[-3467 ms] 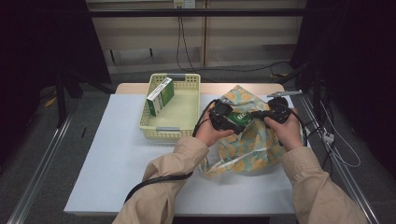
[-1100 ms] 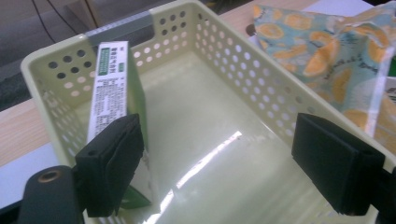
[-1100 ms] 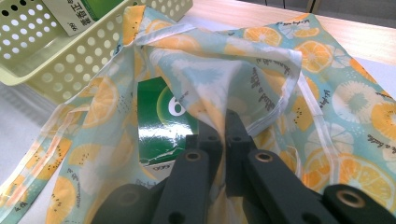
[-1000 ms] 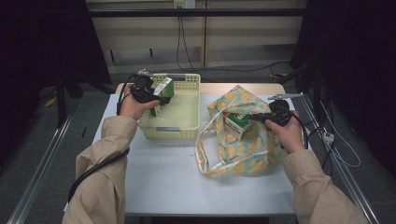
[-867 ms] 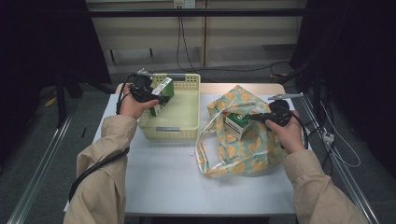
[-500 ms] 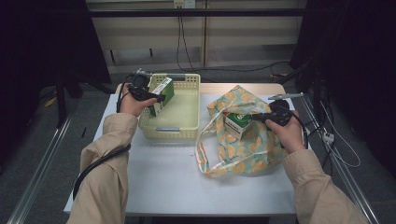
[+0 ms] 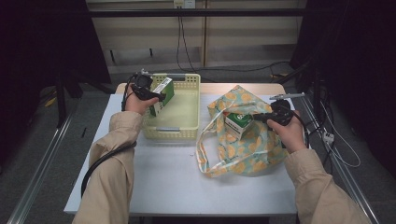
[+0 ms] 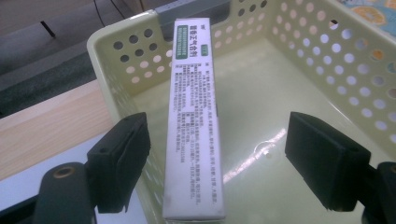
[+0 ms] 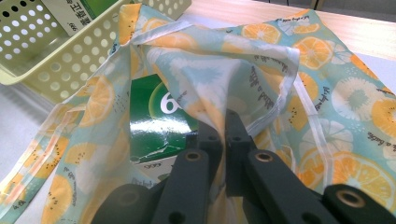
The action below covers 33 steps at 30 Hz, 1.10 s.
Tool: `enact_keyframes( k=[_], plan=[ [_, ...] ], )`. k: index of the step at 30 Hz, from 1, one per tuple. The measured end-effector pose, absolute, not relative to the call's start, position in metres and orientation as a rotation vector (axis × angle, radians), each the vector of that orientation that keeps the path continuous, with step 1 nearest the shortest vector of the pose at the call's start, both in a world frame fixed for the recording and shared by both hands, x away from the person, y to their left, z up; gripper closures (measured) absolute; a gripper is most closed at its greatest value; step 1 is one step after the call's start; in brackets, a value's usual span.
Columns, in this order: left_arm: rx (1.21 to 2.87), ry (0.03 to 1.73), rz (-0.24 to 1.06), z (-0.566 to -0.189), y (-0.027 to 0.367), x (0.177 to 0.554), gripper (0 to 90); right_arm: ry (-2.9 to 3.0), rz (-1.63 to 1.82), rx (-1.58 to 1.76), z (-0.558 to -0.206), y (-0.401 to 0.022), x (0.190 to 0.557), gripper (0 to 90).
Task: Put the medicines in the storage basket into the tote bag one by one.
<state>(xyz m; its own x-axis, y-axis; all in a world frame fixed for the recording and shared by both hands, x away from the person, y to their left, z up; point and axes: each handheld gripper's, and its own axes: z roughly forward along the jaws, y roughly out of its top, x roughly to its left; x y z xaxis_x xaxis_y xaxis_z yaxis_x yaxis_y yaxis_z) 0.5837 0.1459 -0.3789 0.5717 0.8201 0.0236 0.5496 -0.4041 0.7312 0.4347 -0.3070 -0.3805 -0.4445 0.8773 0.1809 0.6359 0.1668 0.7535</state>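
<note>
Inside basket [image 7: 180, 116]: box [image 7: 161, 95] (leaning).

A white table [image 7: 177, 182] is seen, with a wooden strip [image 7: 243, 87] along its far edge. Cables [image 7: 180, 35] are hung down the pale panels [image 7: 233, 35] behind it. A metal rail [image 7: 39, 172] is laid on the grey floor [image 7: 28, 154].
</note>
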Motion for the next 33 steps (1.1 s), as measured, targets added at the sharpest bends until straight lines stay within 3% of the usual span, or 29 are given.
enact_keyframes(
  k=[3,8,10,11,16,25,27,30,33],
  plan=[
    [2.125,1.104,0.494,-0.382,0.146,0.584,25.7,2.15,1.161,1.447,-0.38,-0.308,0.434,88.9],
    [2.157,1.114,0.496,-0.386,0.143,0.584,43.2,2.15,1.155,1.455,-0.38,-0.31,0.433,88.9],
    [2.15,1.124,0.481,-0.388,0.142,0.584,56.8,2.15,1.156,1.454,-0.38,-0.31,0.433,88.8],
    [2.146,1.135,0.47,-0.388,0.142,0.584,59.2,2.152,1.154,1.453,-0.38,-0.31,0.433,88.8],
    [2.163,1.148,0.468,-0.388,0.138,0.581,61.6,2.152,1.156,1.453,-0.38,-0.31,0.433,88.9],
    [2.173,1.086,0.286,-0.386,0.131,0.571,62.1,2.154,1.149,1.454,-0.381,-0.312,0.431,88.8],
    [2.164,1.102,0.282,-0.389,0.129,0.571,59.5,2.153,1.148,1.456,-0.383,-0.312,0.431,88.8],
    [2.178,1.14,0.288,-0.393,0.125,0.573,44.7,2.153,1.146,1.462,-0.384,-0.312,0.432,88.8],
    [2.204,1.132,0.283,-0.396,0.116,0.575,50.2,2.155,1.146,1.456,-0.383,-0.312,0.432,88.8]
  ],
)
